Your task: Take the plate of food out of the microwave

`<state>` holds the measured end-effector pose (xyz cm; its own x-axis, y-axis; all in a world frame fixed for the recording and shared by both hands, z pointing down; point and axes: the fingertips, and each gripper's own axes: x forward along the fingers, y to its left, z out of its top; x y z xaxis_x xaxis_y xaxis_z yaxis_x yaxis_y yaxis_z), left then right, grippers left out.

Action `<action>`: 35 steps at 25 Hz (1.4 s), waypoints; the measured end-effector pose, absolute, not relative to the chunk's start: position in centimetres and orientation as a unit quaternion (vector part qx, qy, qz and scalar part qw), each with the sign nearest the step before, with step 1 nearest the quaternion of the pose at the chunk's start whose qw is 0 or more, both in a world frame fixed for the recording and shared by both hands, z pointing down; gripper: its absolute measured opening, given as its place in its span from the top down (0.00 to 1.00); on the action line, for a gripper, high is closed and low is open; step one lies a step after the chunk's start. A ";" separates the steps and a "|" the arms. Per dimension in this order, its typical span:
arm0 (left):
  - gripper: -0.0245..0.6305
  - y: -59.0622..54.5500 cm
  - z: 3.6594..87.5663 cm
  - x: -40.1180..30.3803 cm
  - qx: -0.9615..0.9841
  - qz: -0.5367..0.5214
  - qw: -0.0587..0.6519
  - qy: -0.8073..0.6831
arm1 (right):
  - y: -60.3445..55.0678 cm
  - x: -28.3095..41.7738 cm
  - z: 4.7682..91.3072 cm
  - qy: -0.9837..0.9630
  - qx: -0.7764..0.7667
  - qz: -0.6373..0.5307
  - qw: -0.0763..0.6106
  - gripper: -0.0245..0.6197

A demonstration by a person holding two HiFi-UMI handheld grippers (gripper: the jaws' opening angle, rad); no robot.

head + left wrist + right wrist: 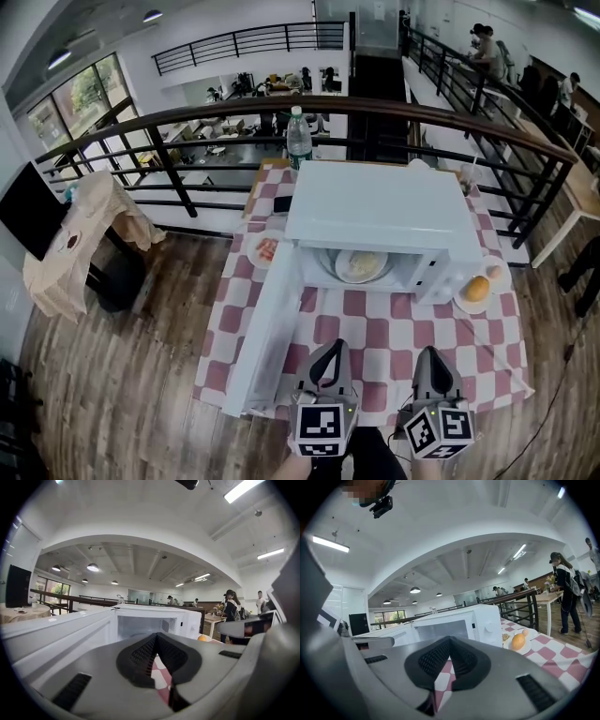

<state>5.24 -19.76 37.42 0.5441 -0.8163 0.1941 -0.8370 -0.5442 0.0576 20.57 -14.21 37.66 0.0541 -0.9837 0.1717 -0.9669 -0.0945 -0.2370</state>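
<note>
Approach step: left hand-held gripper (pixel 328 350) and right hand-held gripper (pixel 430 357), both closed and empty, face the open microwave (pixel 380 216); grasping the plate of food (pixel 361 266) should first require opening.

White microwave (pixel 380 217); red-white checked tablecloth (pixel 375 342); orange fruit (pixel 477 288).

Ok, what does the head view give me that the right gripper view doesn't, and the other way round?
Only the head view: the plate of food inside the open microwave, a small plate with red food to the left of it, and a bottle behind it.
Only the right gripper view: the right gripper up close, its pads meeting with nothing between them.
Both: the microwave, the plate with the orange food at its right, and the checked cloth.
</note>
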 end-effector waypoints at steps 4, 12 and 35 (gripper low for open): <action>0.94 -20.6 38.2 5.2 0.868 0.077 0.079 -0.485 | -15.7 20.5 38.3 0.681 -0.714 -0.160 0.035 0.98; 0.94 -23.5 39.2 6.3 0.845 0.080 0.103 -0.518 | -20.4 21.1 39.2 0.714 -0.674 -0.186 0.037 0.98; 0.94 -30.5 42.4 9.2 0.789 0.111 0.117 -0.593 | -29.9 22.5 43.3 0.772 -0.580 -0.259 0.029 0.98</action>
<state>9.24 -30.46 42.43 0.2722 -0.9094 0.3144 -0.9616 -0.2692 0.0536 22.53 -29.93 43.29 -0.3252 -0.9105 0.2556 -0.8807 0.1932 -0.4325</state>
